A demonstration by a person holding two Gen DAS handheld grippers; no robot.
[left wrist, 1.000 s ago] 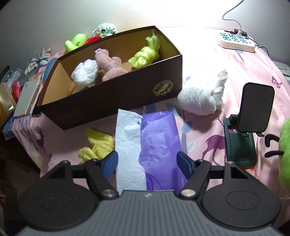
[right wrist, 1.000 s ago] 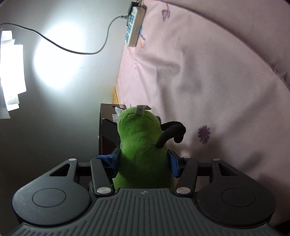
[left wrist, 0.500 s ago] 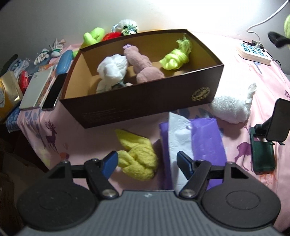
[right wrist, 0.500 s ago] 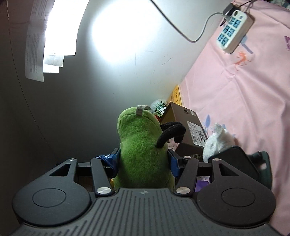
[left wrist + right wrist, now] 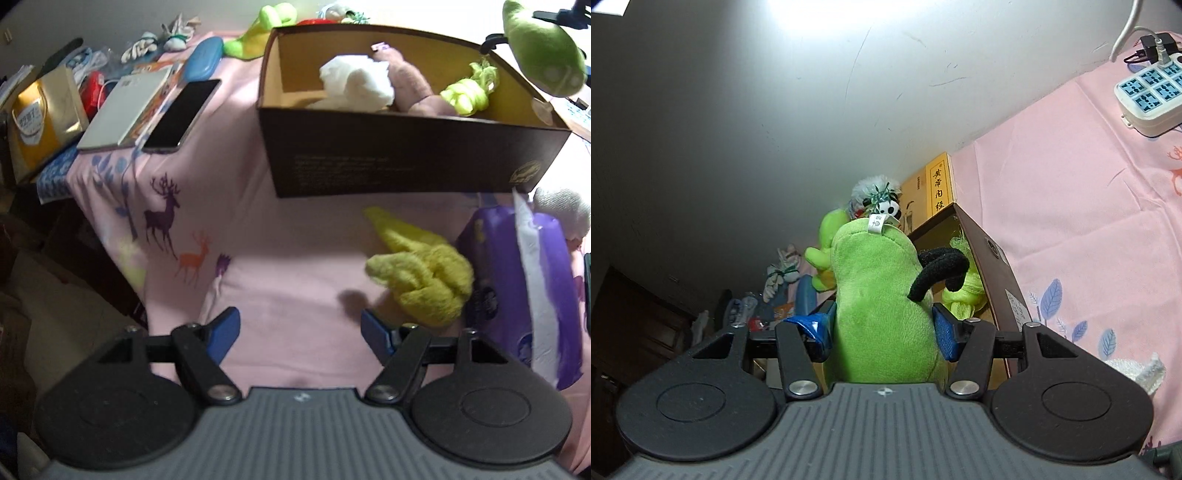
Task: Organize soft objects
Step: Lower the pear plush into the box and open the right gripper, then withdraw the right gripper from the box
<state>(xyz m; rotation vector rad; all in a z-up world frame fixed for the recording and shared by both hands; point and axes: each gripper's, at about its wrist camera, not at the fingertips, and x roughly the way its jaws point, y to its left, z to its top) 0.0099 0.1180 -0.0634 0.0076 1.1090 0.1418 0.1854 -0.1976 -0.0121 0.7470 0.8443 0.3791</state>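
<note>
My right gripper point(image 5: 882, 332) is shut on a green plush toy point(image 5: 879, 306) with a black loop, held above the right end of the dark brown box point(image 5: 406, 166); the toy also shows in the left wrist view point(image 5: 543, 48). The box holds a white cloth point(image 5: 354, 83), a pink plush point(image 5: 413, 88) and a lime yarn bundle point(image 5: 469, 90). My left gripper point(image 5: 301, 332) is open and empty low over the pink cloth. A yellow towel point(image 5: 421, 273) lies just right of its right finger. A white fluffy toy point(image 5: 561, 214) lies at the far right.
A purple tissue pack point(image 5: 517, 288) lies beside the yellow towel. A phone point(image 5: 181, 114), a notebook point(image 5: 125, 107), a blue case point(image 5: 201, 62) and a yellow bag point(image 5: 44, 118) lie at the left. A power strip point(image 5: 1148, 99) sits far right. The bed edge drops at the left.
My left gripper has swung left, so the yellow towel and tissue pack now lie to its right. My right gripper has carried the green plush over the box's right end.
</note>
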